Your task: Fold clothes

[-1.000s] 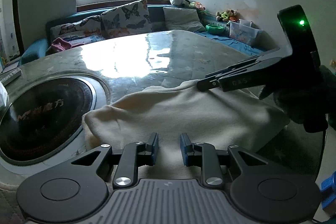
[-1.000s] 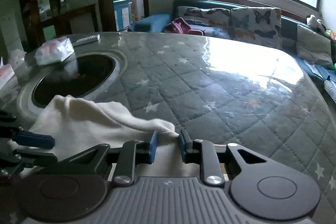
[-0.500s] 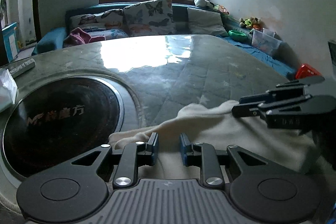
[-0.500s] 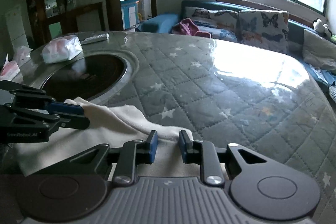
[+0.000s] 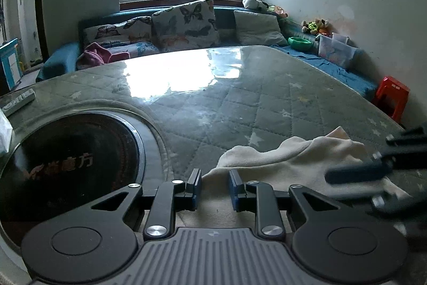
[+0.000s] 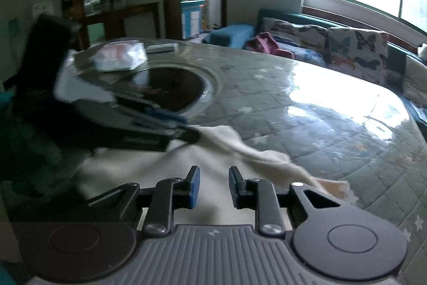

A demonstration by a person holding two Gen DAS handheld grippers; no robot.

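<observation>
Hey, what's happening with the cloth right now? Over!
Left gripper pinching the cream cloth. Right gripper over it, grip unclear. Cloth rumpled on the quilted table, not folded. Nothing in the way.

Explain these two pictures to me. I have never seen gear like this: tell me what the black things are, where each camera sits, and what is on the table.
There is no robot here. A person holds a tool in each hand, and each tool has two fingers with blue pads and a wide-angle camera looking forward along them. One picture comes from the left gripper, the other from the right gripper. Each picture also shows the other tool at its edge, blurred. Both are over a table with a quilted, star-patterned cover under a glossy sheet. On it are a cream cloth, a tissue pack and a remote, and a round black cooktop is set into the top. Each tool appears to pinch an edge of the cloth, the item being folded.
</observation>
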